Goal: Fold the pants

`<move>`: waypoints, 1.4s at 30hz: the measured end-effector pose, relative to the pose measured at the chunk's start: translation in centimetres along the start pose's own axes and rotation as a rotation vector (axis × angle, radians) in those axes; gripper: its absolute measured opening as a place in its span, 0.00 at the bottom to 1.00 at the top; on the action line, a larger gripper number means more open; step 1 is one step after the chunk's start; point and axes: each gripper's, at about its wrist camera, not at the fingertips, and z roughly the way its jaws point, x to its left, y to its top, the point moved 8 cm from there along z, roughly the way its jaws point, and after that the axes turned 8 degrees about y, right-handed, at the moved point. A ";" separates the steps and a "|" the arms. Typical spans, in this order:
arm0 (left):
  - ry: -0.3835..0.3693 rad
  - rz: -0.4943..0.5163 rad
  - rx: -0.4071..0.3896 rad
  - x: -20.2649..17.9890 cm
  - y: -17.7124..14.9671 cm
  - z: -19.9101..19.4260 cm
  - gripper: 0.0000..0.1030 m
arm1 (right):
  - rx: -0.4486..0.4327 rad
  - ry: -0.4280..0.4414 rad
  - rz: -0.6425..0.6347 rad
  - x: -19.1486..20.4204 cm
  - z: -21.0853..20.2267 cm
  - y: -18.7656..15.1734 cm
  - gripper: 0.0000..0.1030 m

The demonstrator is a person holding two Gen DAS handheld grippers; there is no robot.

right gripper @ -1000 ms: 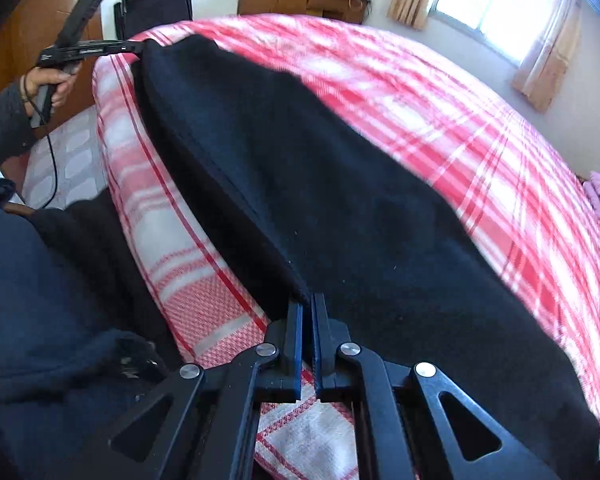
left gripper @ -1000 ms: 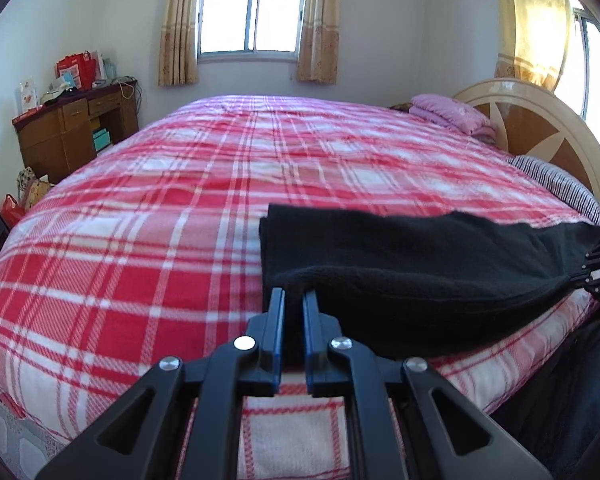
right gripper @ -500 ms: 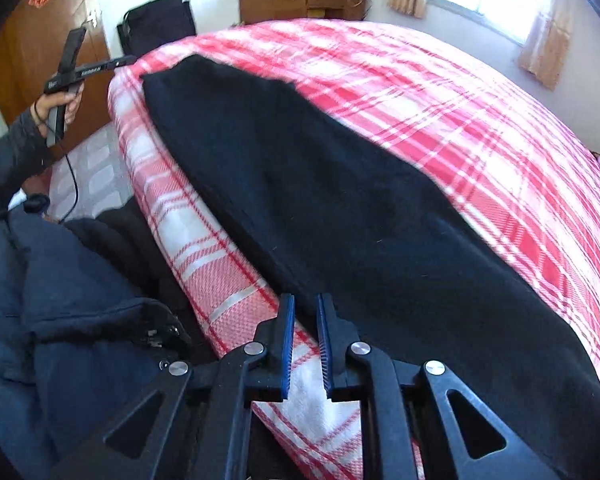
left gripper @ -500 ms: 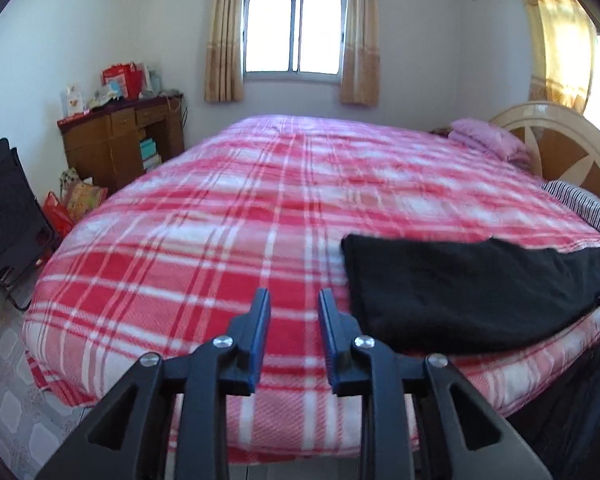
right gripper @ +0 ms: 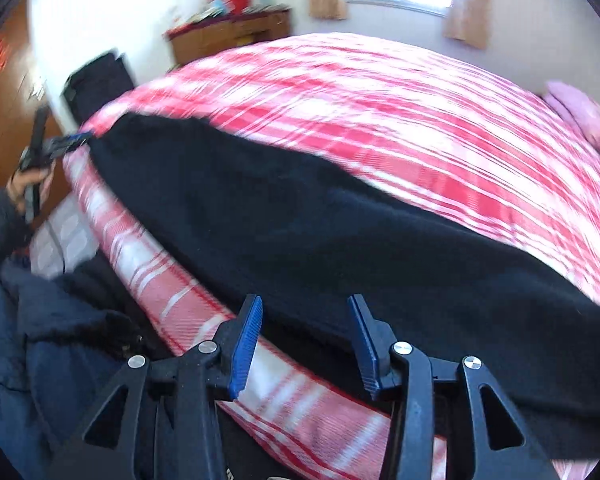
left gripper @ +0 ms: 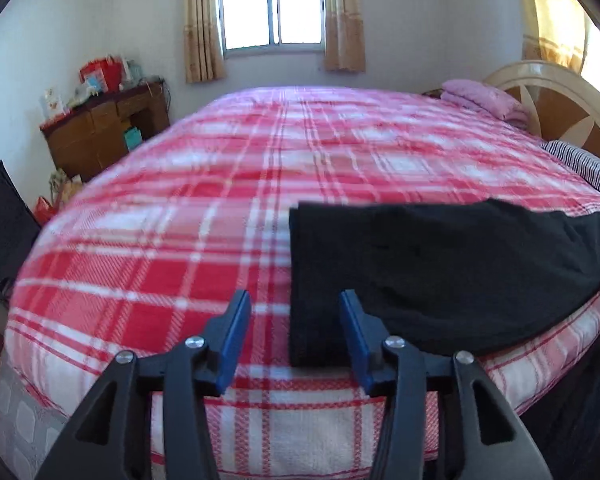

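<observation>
Lying flat along the near edge of the red plaid blanket [left gripper: 228, 184], the black pants [left gripper: 440, 272] stretched lengthwise between the two grippers. The left gripper [left gripper: 295, 334] had its jaws parted and opening, with the pants' end edge seen between the blue pads but not pinched. The right gripper [right gripper: 305, 336] was likewise opening, its pads apart above the cloth, gripping nothing. Only the left view showed the headboard [left gripper: 560, 108], pink pillow [left gripper: 484, 98] and window [left gripper: 272, 4] sharply. Only the right view, blurred, showed the person's left hand [right gripper: 26, 184] on the far gripper's handle and a dark jacket [right gripper: 40, 340].
</observation>
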 end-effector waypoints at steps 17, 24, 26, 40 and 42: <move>-0.459 0.318 -0.034 -27.2 6.0 -1.1 0.58 | -0.478 -0.312 0.787 -18.9 -20.7 -8.5 0.45; -0.635 0.392 0.032 -36.2 3.8 -1.9 0.58 | -0.524 -0.177 0.932 -20.7 -20.8 -9.7 0.45; -0.683 0.422 0.035 -38.0 3.1 -2.9 0.58 | -0.513 -0.155 0.964 -21.1 -20.0 -9.2 0.45; -0.780 0.529 0.116 -43.0 -0.5 -3.4 0.58 | -0.592 -0.186 0.734 -22.1 -23.2 -2.4 0.06; -0.781 0.528 0.119 -43.0 -0.4 -3.3 0.58 | -0.622 -0.207 0.614 -20.6 -24.2 -1.4 0.06</move>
